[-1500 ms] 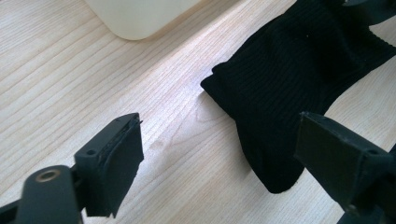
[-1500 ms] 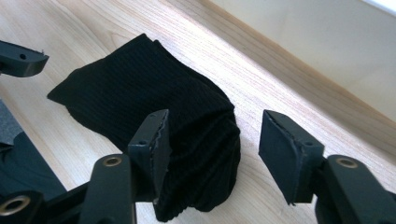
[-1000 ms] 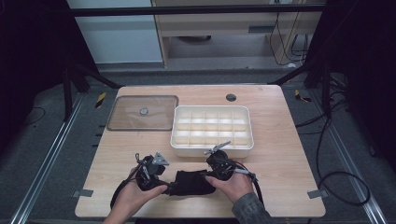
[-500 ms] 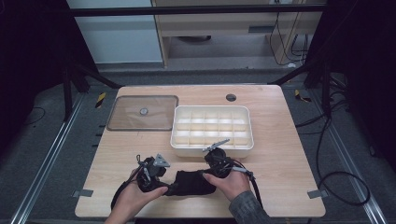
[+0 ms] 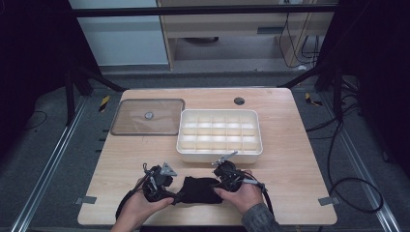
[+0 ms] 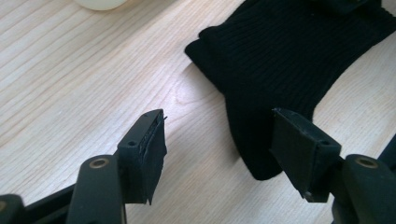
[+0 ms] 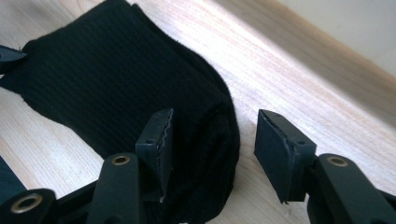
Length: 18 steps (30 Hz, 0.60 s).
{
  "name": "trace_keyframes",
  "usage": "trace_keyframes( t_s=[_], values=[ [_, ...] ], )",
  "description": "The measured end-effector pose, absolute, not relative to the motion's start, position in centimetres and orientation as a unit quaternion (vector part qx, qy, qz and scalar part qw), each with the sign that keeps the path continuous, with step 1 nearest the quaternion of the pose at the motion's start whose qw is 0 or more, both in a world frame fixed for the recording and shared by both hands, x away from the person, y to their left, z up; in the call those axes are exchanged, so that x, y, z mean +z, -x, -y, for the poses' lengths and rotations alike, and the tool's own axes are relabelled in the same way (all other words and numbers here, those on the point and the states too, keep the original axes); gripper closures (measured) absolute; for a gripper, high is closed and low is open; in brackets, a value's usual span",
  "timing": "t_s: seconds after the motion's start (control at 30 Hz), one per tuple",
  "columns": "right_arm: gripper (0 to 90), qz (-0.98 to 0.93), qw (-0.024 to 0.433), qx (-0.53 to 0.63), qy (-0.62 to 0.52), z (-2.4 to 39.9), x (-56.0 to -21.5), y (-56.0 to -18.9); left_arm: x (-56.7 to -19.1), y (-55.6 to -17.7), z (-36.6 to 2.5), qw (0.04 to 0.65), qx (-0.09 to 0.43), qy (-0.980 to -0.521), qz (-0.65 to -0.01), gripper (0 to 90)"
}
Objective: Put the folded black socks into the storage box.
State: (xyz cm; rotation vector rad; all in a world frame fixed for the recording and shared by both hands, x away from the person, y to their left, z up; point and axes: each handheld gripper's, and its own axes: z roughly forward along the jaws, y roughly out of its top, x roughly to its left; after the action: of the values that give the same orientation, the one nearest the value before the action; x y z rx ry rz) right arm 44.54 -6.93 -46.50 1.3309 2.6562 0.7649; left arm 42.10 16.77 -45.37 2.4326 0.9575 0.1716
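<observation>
Sock: we are working on a black ribbed sock (image 5: 200, 190), lying flat on the wooden table (image 5: 295, 159) near its front edge, between our two hands and just in front of the white divided tray (image 5: 220, 153).
Handling: we are judging it light, soft and floppy, not fragile, likely to sag and fold wherever it is unsupported; the knit should be giving the pads good friction.
Where to grip: we are favouring the two ends, pinching a fold of fabric close to each edge so it stays spread.
Left gripper: the left gripper (image 6: 217, 140) is standing with its jaws apart, one end of the sock lying between them but not pinched; its jaws have just been closing.
Right gripper: the right gripper (image 7: 212, 140) is straddling the other rounded end, jaws apart, pads not pressing.
Change: both hands are staying almost where they were a second ago; the sock, tray and clear lid (image 5: 147, 117) are lying unchanged.
</observation>
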Motion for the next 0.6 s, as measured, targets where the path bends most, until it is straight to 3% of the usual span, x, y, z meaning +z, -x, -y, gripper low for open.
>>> trace_keyframes(
  t_s=[0.4, 0.6],
  values=[
    [46.2, -0.865, 0.036, 0.266, -0.425, 7.2, -45.1, -43.9, -44.8, -41.4, -16.5, 0.268, 0.058, -0.899, -0.342, 35.3],
    [52.9, -0.862, 0.038, 0.271, -0.427, 8.1, -44.3, -44.0, -45.0, -41.1, -16.7, 0.268, 0.059, -0.899, -0.34, 37.5]
  ],
)
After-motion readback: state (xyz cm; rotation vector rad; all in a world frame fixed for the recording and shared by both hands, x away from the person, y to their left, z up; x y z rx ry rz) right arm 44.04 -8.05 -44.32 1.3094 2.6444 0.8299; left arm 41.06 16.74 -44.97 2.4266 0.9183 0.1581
